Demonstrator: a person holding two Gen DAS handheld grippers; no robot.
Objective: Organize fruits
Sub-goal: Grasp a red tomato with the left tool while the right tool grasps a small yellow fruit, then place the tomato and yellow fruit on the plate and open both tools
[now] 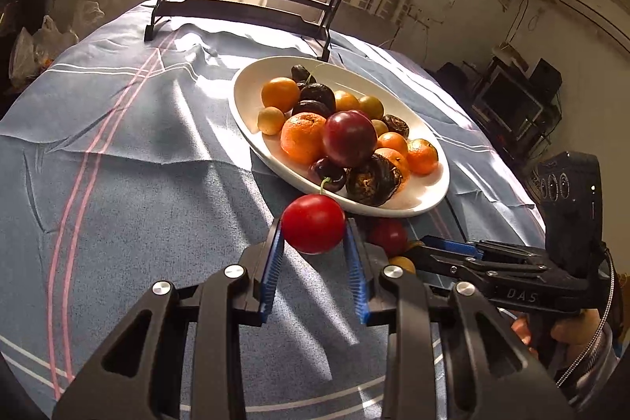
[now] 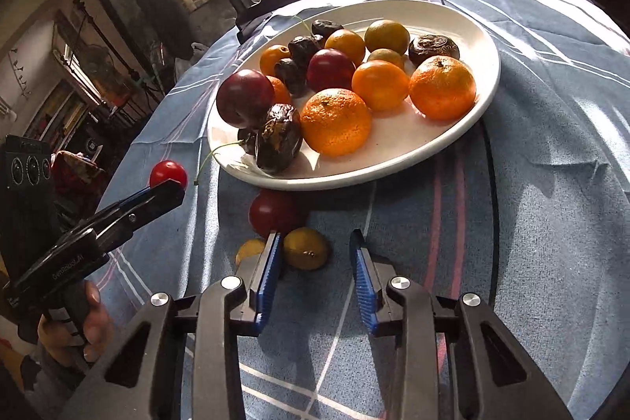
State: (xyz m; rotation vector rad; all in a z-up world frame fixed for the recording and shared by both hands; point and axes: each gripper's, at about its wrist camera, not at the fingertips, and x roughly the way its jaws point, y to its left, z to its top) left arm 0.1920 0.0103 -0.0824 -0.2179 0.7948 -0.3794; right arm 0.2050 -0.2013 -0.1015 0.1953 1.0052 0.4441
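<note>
The left gripper [image 1: 314,223] has its blue fingers [image 1: 273,262] pressed on a bright red fruit [image 1: 313,223], lifted just in front of the white oval plate [image 1: 244,105] heaped with oranges [image 1: 302,137] and dark fruit. The right gripper [image 1: 437,246] reaches in low beside a second red fruit [image 1: 388,235] on the blue-clothed worktop [image 1: 138,164].

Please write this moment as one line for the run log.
left gripper: shut on red fruit | right gripper: open, yellow fruit between fingers, not gripped | plate: fruit piled | next: probably plate

heaped plate [image 2: 488,81] ahead, cloth [image 2: 551,223] right clear
</note>
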